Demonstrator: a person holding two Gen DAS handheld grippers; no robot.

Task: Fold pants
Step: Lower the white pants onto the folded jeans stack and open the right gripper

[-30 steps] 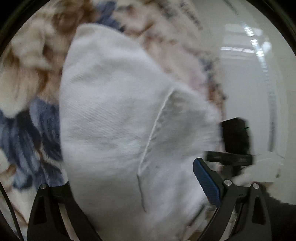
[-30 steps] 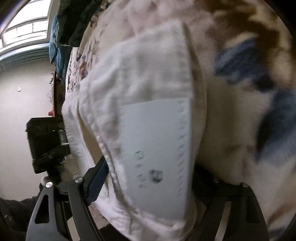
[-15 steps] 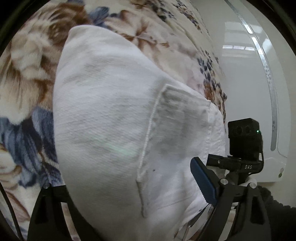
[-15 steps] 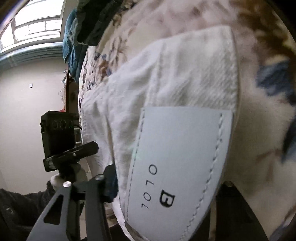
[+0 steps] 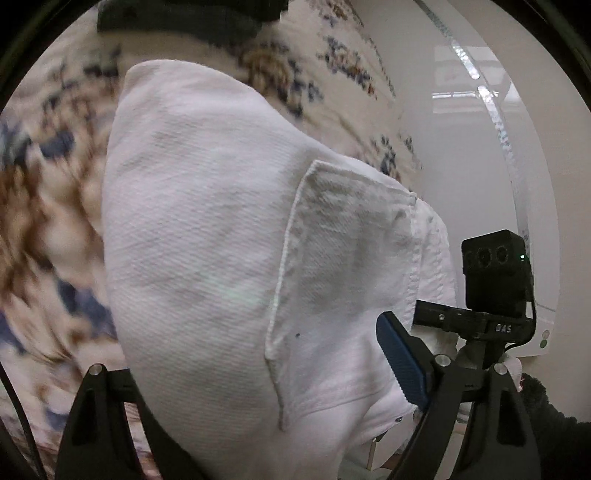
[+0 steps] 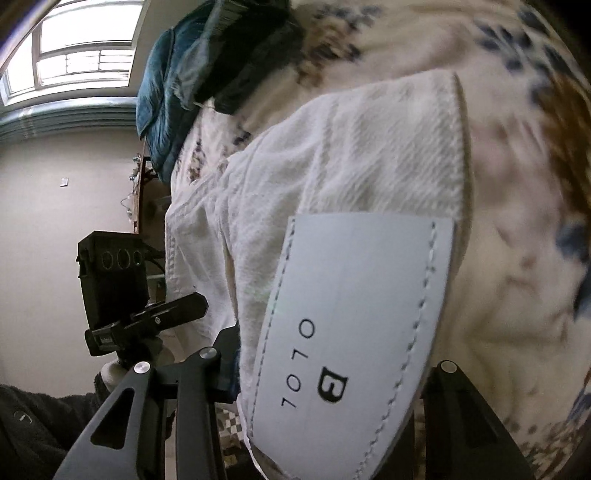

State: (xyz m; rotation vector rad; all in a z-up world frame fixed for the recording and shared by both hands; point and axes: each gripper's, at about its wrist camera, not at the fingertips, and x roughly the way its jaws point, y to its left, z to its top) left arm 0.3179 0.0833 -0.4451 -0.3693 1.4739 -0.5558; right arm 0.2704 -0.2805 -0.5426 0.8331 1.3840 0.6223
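The white pants (image 5: 207,258) hang in front of the left wrist camera, back pocket (image 5: 343,266) showing. My left gripper (image 5: 258,406) is shut on the pants' waist edge, which drapes between its fingers. In the right wrist view the same white pants (image 6: 369,155) fill the middle, with a pale label patch (image 6: 351,317) marked "B OLOL". My right gripper (image 6: 325,406) is shut on the waistband at the label. Both grippers hold the pants above a floral bedspread (image 5: 48,206). Each gripper shows in the other's view: the right one (image 5: 491,295) and the left one (image 6: 122,295).
The floral bedspread (image 6: 517,221) lies behind the pants. A dark teal pile of clothes (image 6: 207,66) sits at the far end of the bed, also dark in the left wrist view (image 5: 184,18). A white wall (image 5: 480,147) is at right, a window (image 6: 74,44) at upper left.
Both grippers have lifted and tilted with the pants still held. More of the bed's far end and the dark clothes pile have come into view.
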